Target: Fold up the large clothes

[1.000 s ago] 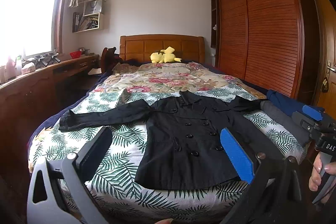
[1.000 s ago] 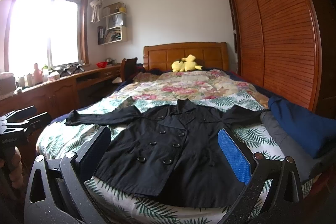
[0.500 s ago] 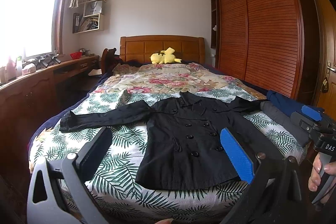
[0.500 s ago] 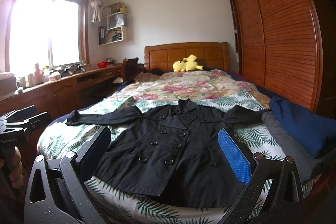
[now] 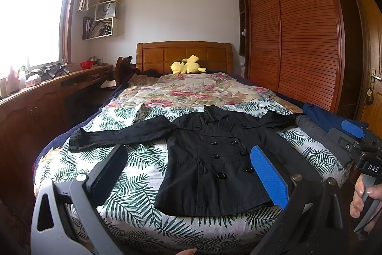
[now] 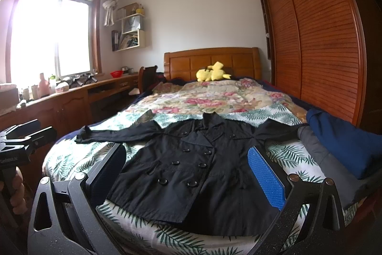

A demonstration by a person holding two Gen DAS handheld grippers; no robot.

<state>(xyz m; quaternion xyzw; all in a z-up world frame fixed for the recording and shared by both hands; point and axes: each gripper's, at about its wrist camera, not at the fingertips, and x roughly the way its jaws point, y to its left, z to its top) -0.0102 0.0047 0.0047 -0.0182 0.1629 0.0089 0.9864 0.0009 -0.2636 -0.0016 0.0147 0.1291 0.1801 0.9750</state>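
On the bed, black coat (image 5: 214,159) lies flat; both claws spread; only left view shows door handle (image 5: 374,76).

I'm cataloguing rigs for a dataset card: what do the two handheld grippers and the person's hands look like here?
The left gripper and right gripper match: black angular frames with triangular cut-outs and silver pivot bolts, one black pad and one textured blue pad. Seen from the left wrist, the right unit carries white "DAS" lettering, a grey trigger and a blue block on top. Its holding hand is bare; no sleeves or cables show.
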